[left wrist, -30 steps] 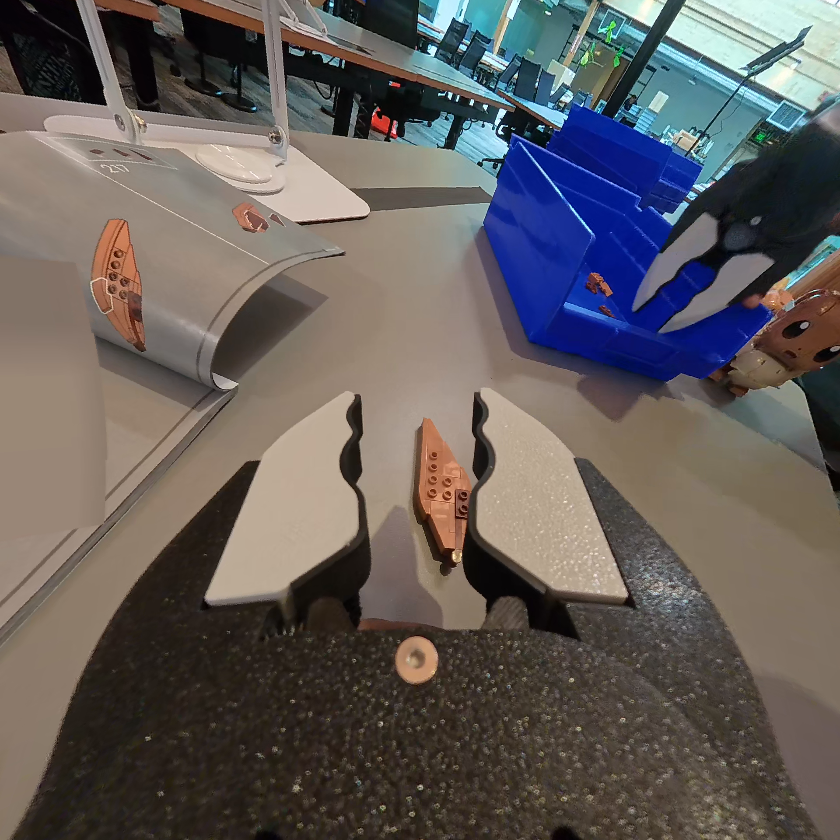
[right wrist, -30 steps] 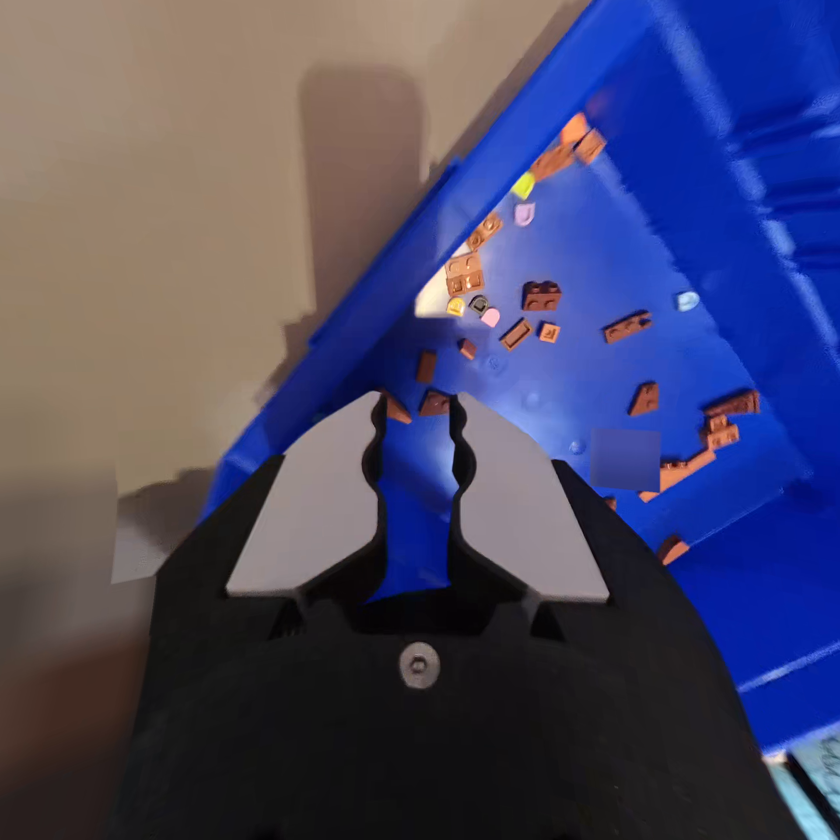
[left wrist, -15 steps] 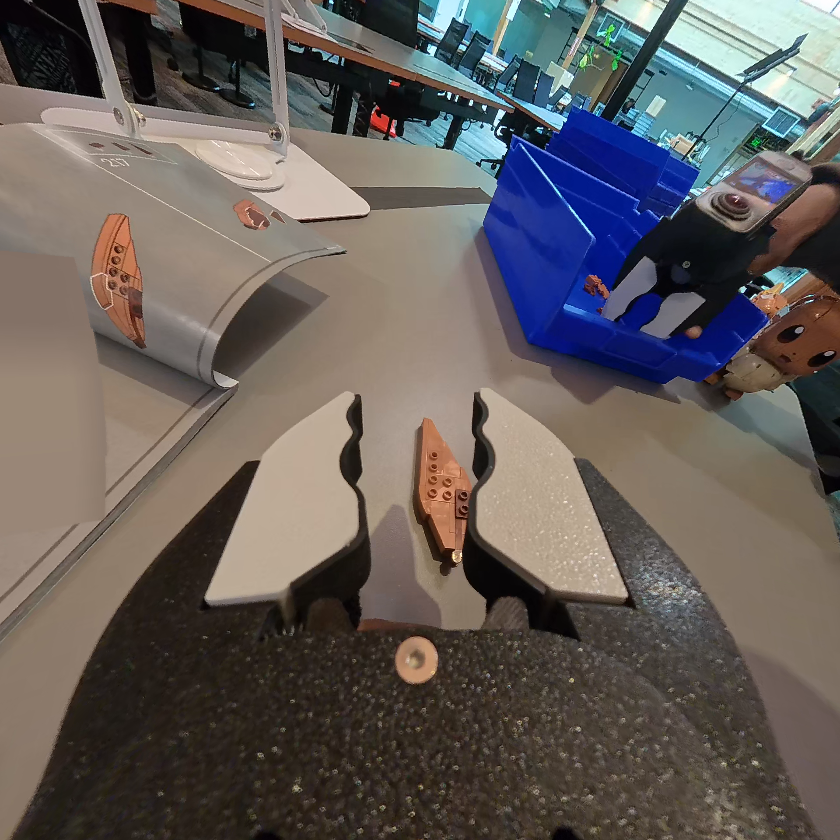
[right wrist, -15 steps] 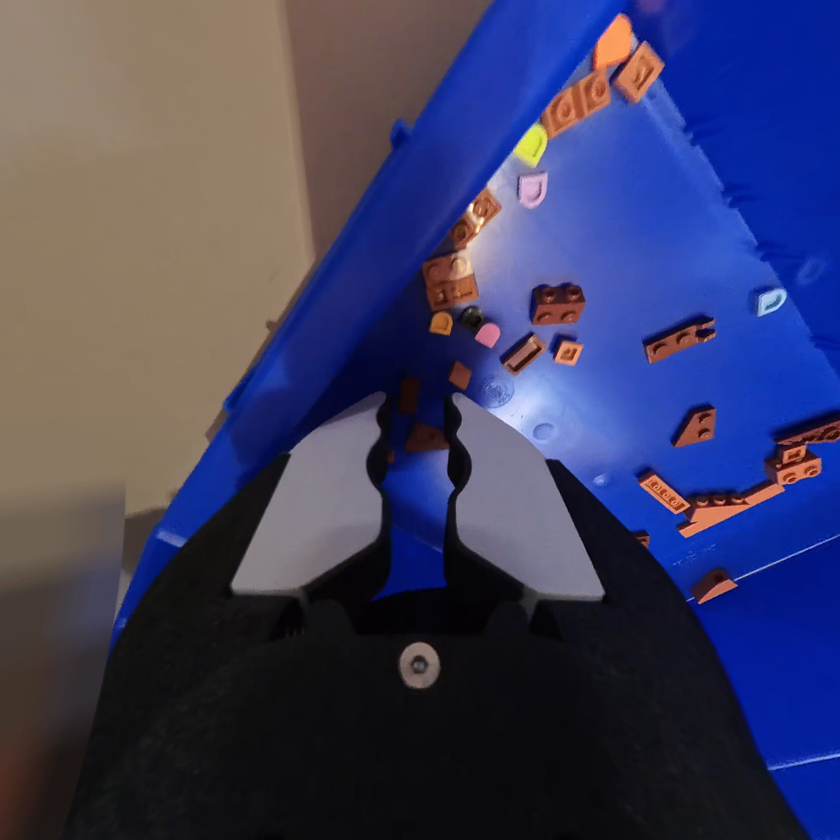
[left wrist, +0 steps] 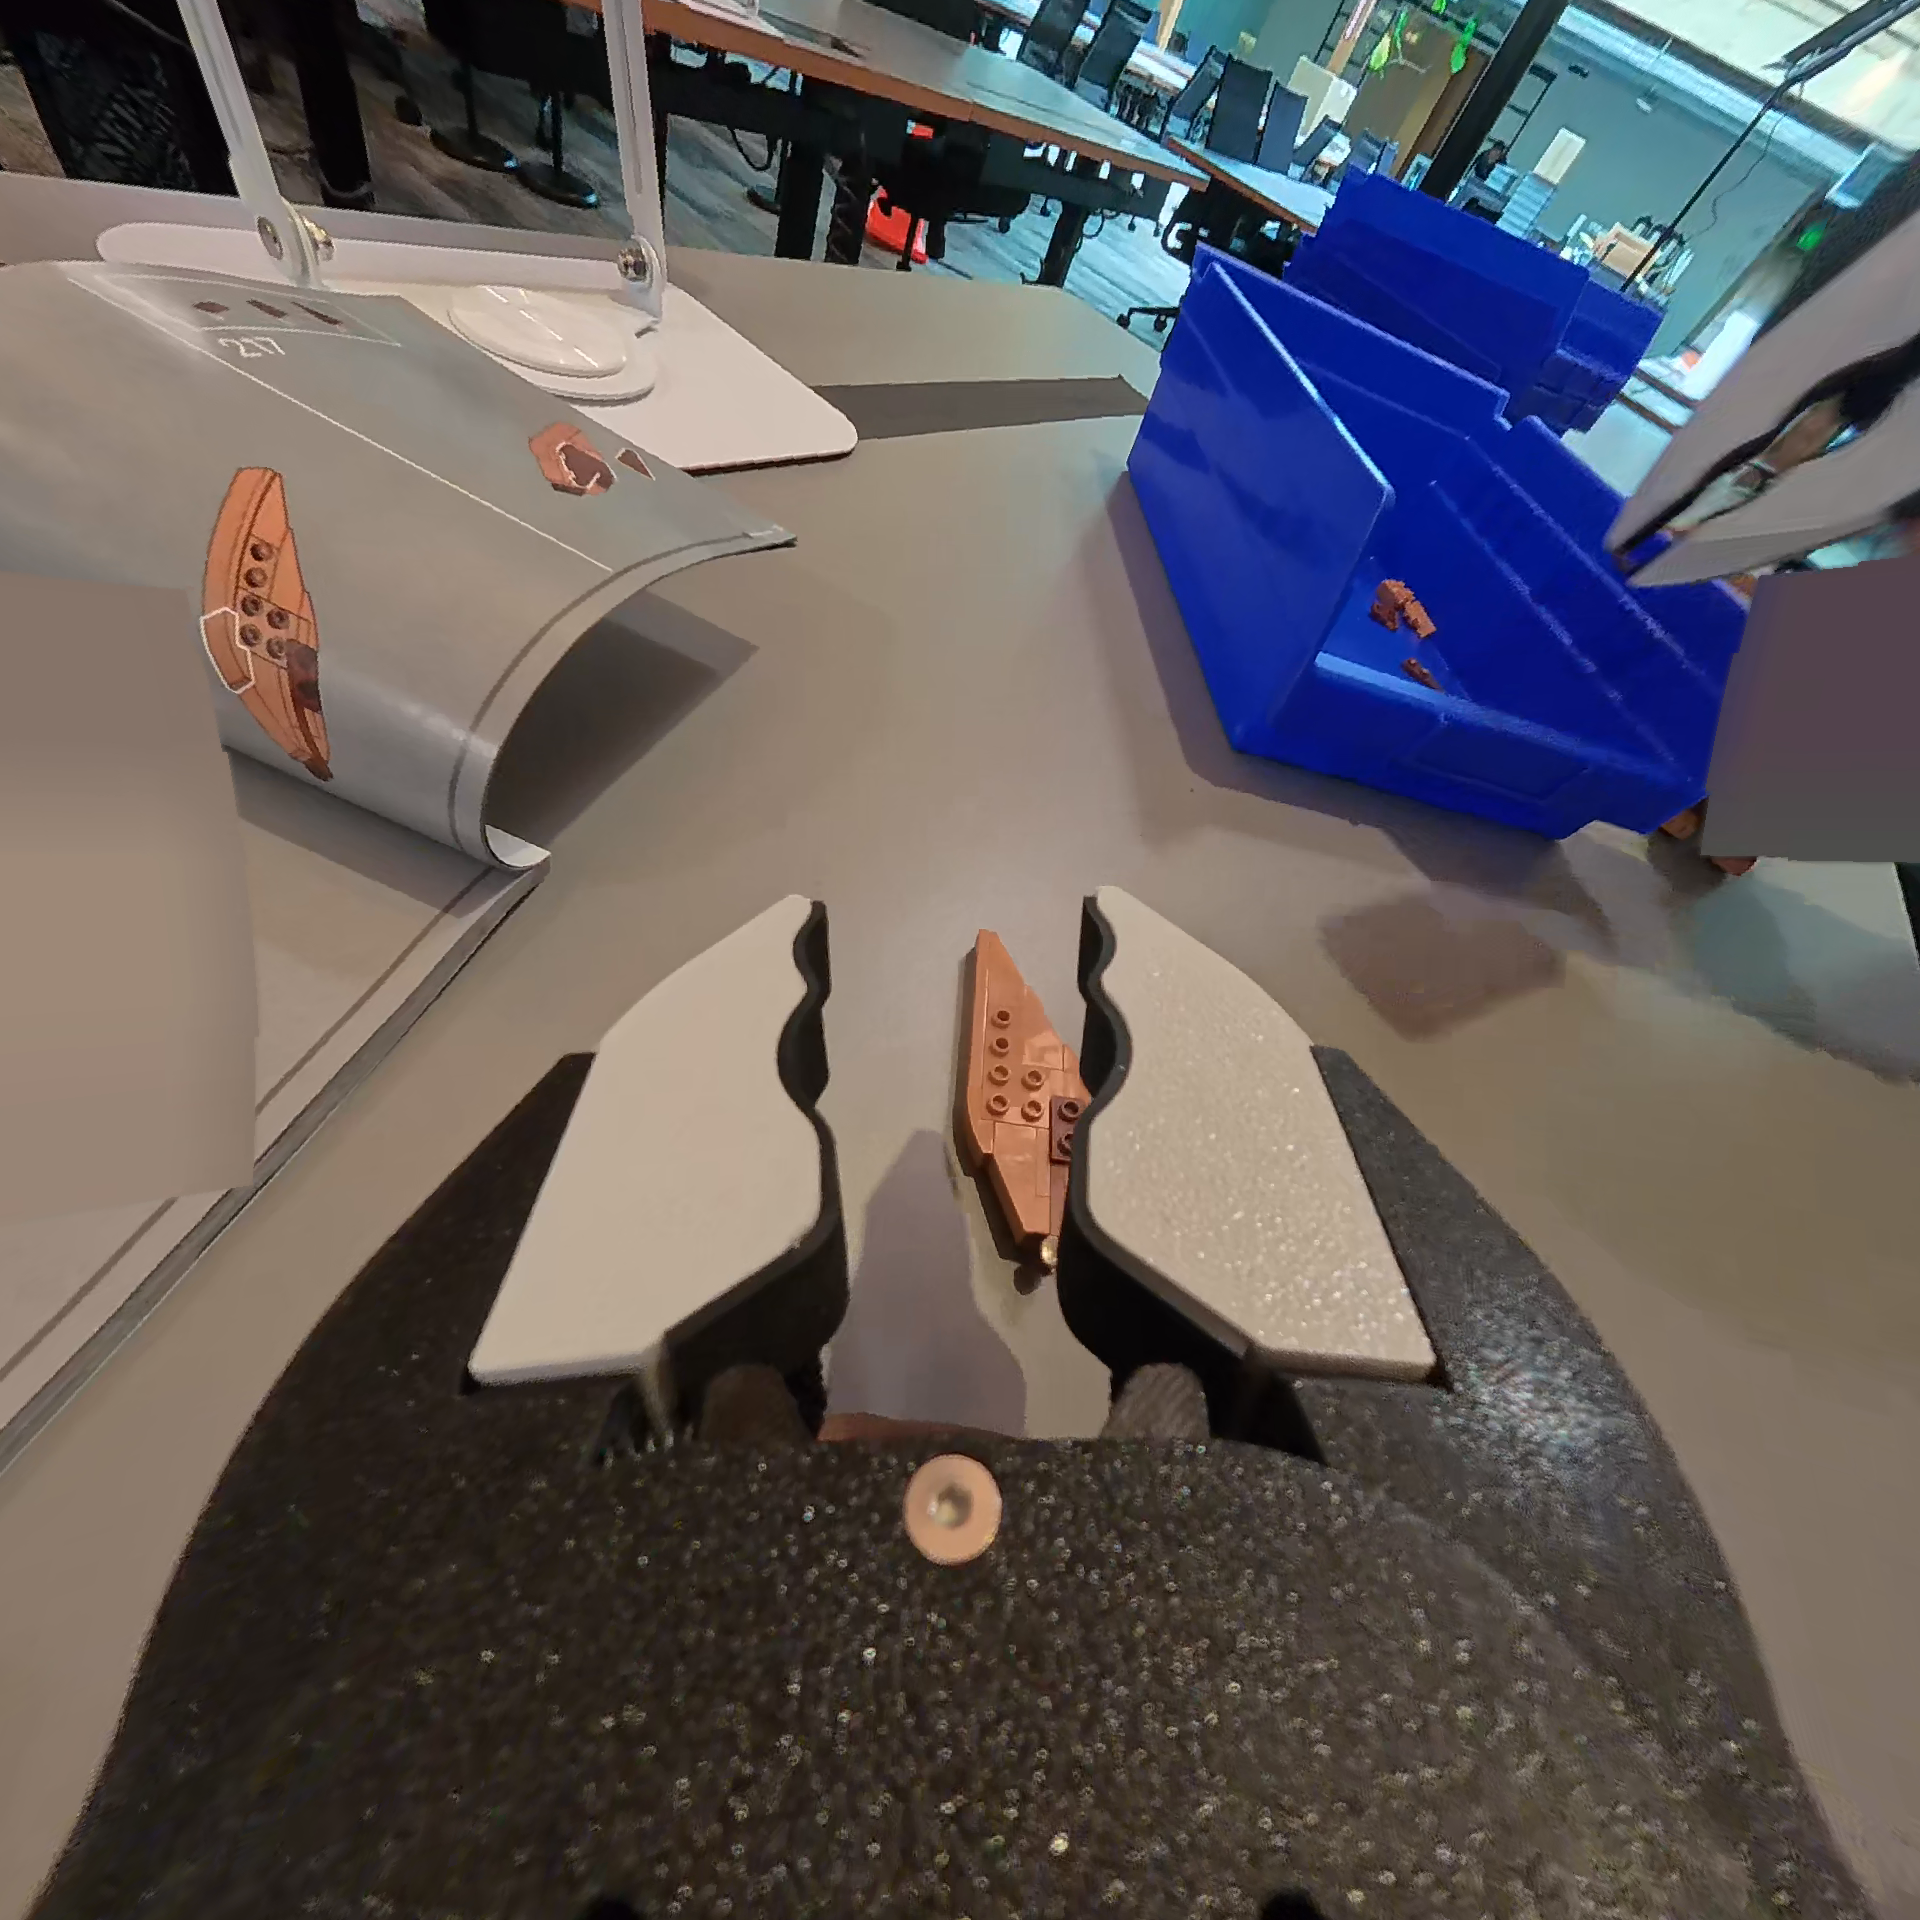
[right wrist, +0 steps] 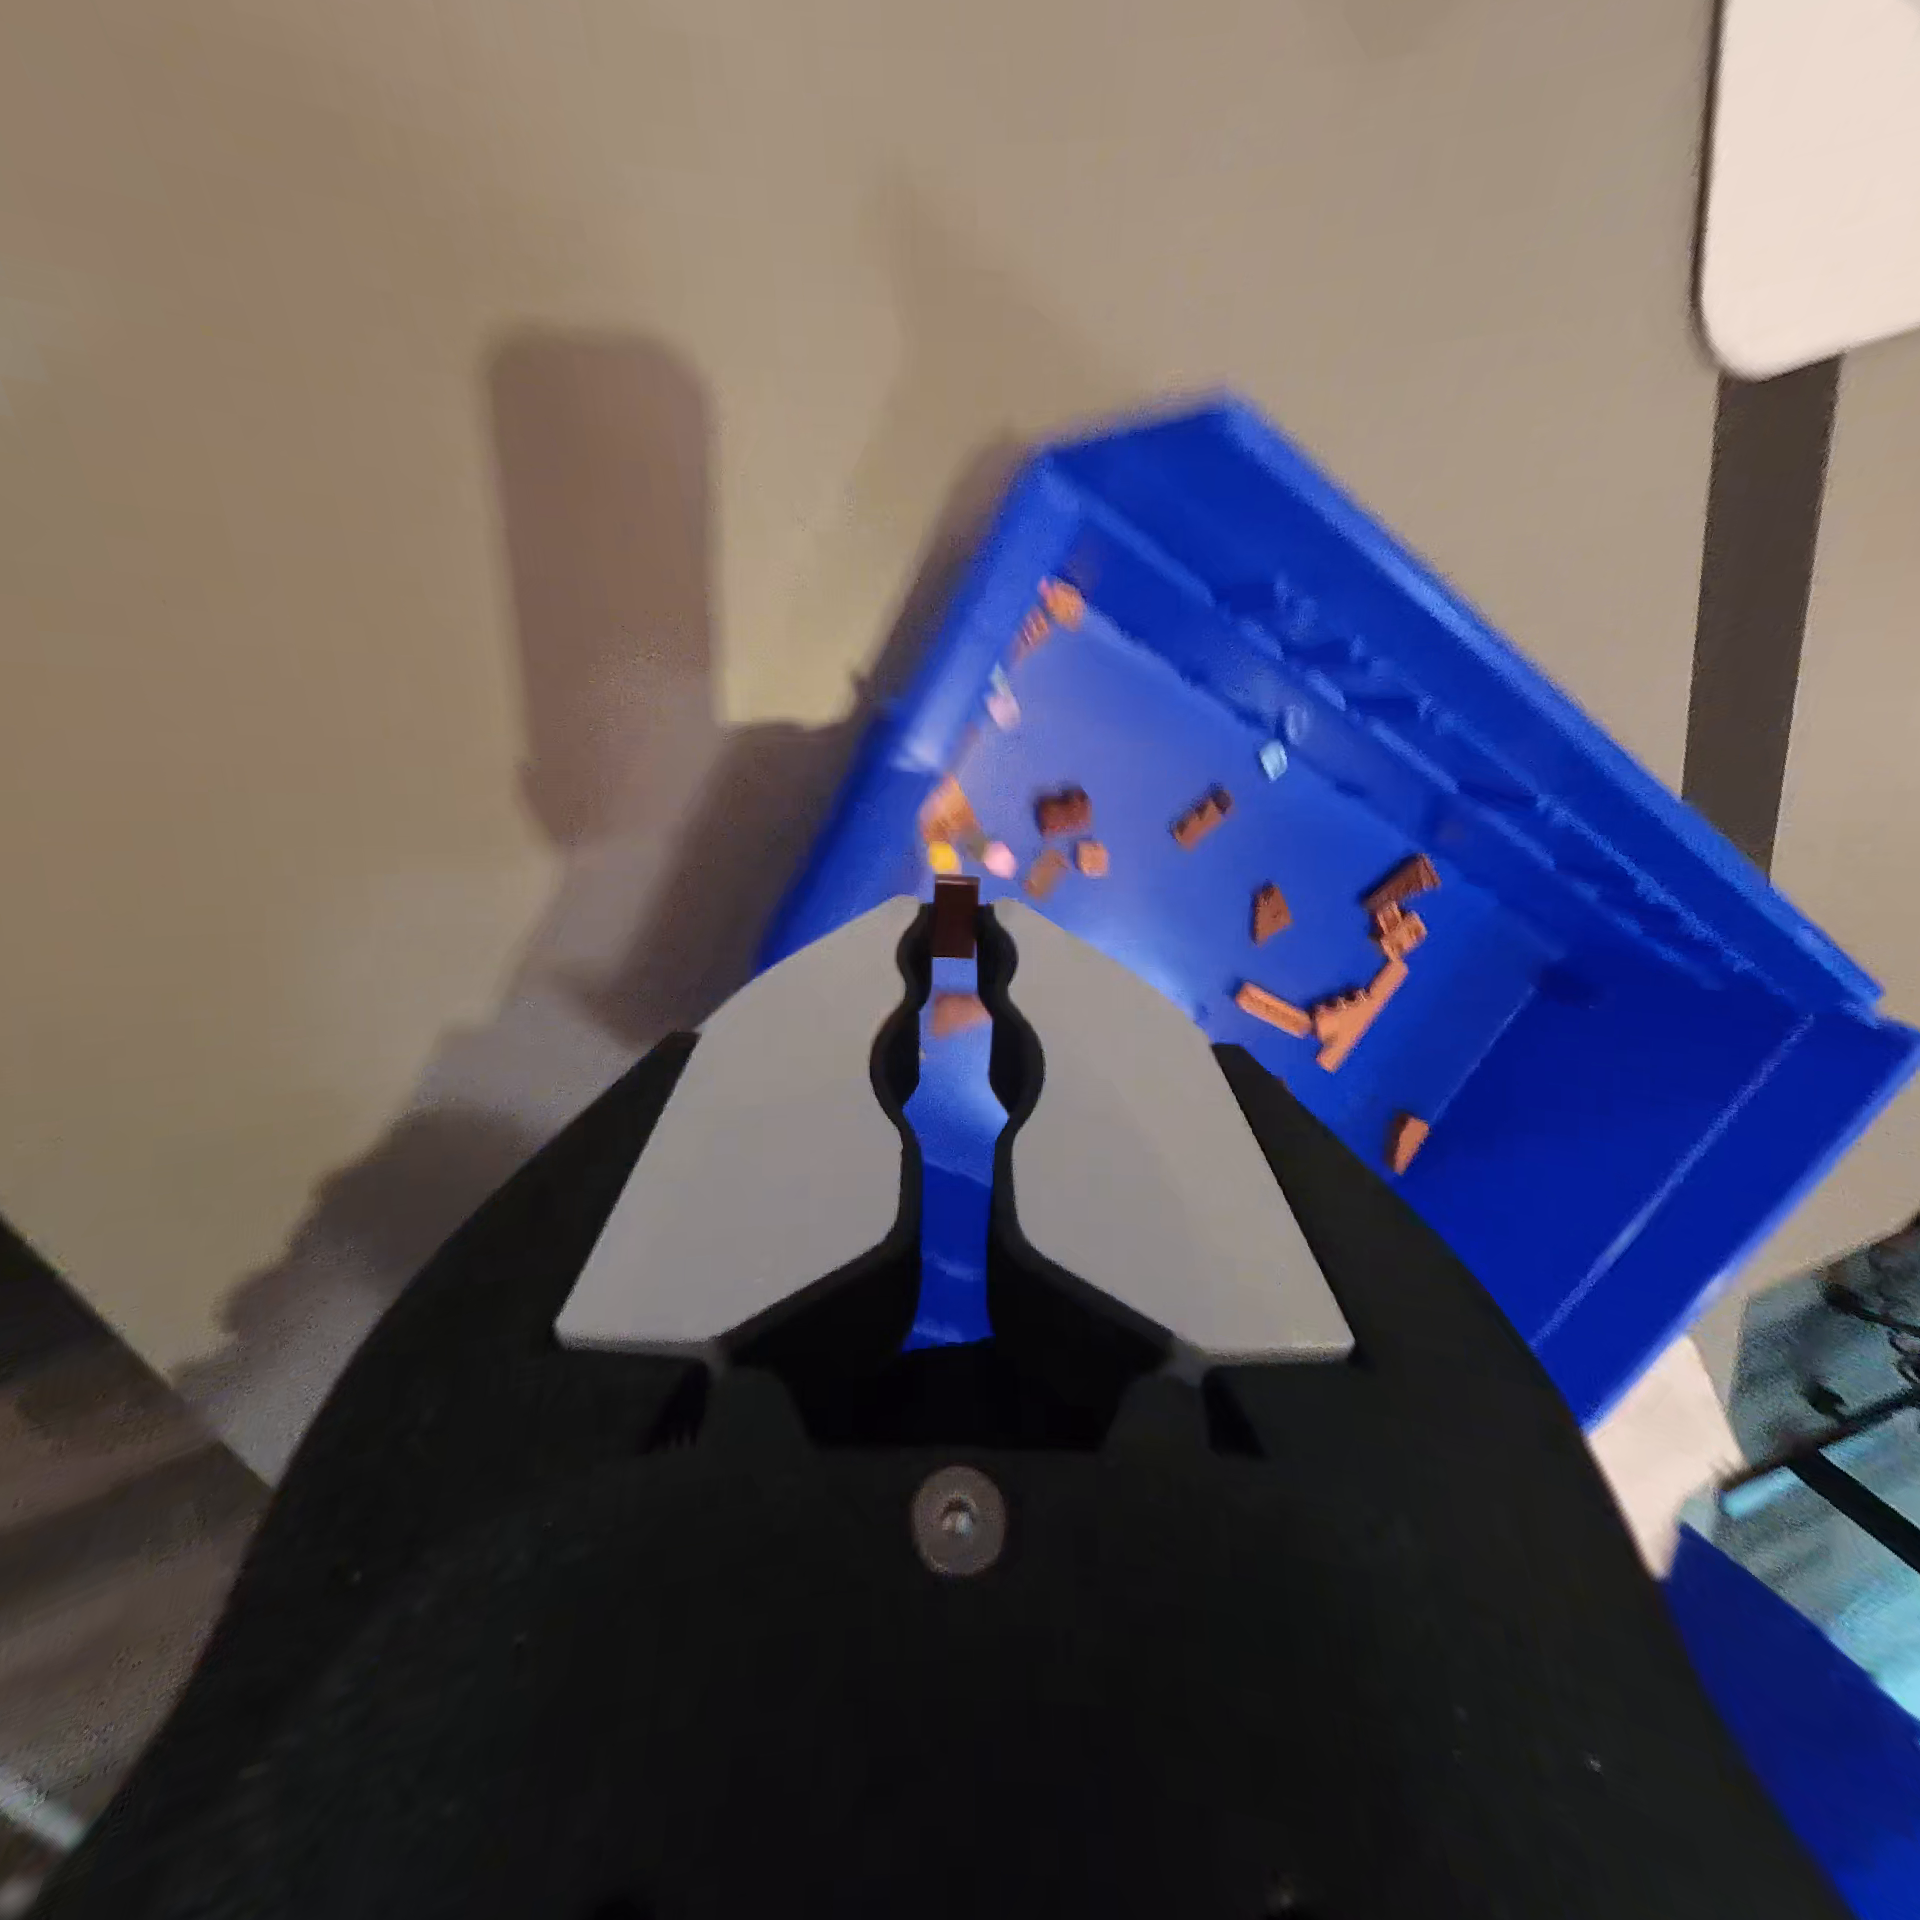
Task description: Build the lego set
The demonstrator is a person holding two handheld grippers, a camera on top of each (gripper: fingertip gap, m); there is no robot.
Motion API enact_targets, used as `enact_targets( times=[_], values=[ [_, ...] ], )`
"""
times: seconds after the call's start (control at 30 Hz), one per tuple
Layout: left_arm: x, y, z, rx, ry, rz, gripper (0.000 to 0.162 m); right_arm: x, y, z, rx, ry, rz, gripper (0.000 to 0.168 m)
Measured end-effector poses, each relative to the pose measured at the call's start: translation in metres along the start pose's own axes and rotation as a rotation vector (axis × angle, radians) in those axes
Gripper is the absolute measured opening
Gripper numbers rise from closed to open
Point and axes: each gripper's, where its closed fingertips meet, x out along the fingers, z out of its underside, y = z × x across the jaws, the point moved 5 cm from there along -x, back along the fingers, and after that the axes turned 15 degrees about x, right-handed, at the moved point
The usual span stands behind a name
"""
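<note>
The left tongs (left wrist: 951, 1049) rest low over the grey tabletop (left wrist: 935, 675) with their jaws wide apart and nothing gripped; between them, close against the right-hand finger, lies the brown lego build (left wrist: 1013, 1091), a long flat boat-like sliver that tapers to a point at each end, its top studded, with a small darker brick on its right edge and a tiny pale tip at its near end. The right tongs (right wrist: 954, 914) are nearly closed, pinching a small dark brown brick (right wrist: 954, 916) at their very tips, above the blue bin (right wrist: 1621, 935). Loose brown and orange pieces, a few pale ones among them, are scattered over the bin floor. An open instruction booklet (left wrist: 364, 499) lies to the left on the tabletop, one page curling upward
</note>
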Motion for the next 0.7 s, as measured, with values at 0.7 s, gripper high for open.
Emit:
enact_targets(
  times=[0.7],
  values=[
    [0.002,0.000,0.005,-0.030,-0.047,0.022,0.046,0.112,-0.134,-0.101,0.130,0.333,-0.328,0.009]
  ],
)
